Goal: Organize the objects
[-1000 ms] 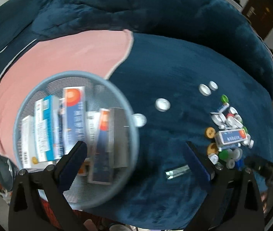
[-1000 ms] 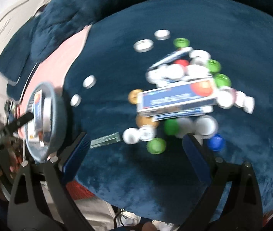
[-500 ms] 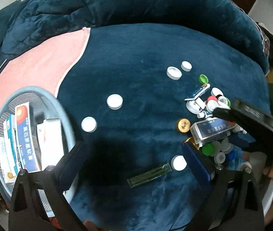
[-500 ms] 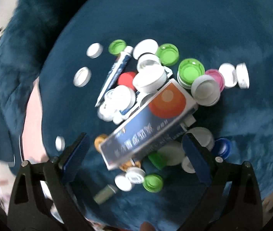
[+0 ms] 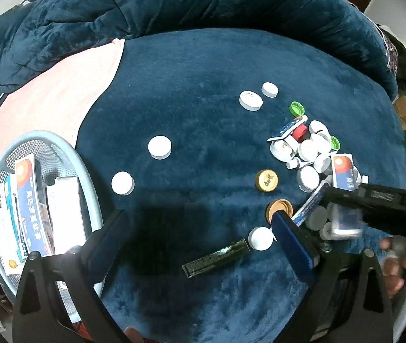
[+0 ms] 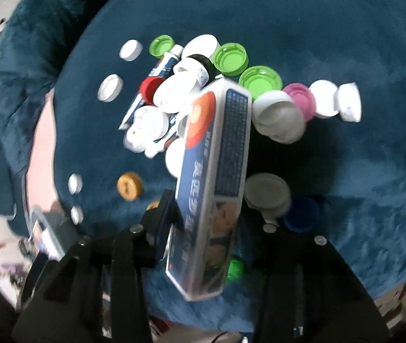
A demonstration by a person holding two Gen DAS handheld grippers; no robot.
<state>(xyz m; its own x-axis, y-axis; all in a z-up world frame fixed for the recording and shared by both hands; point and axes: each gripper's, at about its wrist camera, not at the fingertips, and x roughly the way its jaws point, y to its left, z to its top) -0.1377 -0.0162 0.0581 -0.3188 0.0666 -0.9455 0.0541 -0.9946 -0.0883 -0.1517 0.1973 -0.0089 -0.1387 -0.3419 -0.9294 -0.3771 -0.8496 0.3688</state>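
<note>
My right gripper is shut on a blue and white medicine box with an orange circle, holding it above a pile of bottle caps. In the left wrist view the same box sits in the right gripper at the right edge. My left gripper is open and empty over the dark blue blanket. A grey mesh basket at the left holds several medicine boxes.
Loose white caps, two gold caps and a dark green foil strip lie on the blanket. A pink cloth lies behind the basket. A blue and white tube lies among the caps.
My right gripper came down onto the pile, closed on the medicine box and lifted it. My left gripper swung right, away from the basket, and stayed open.
</note>
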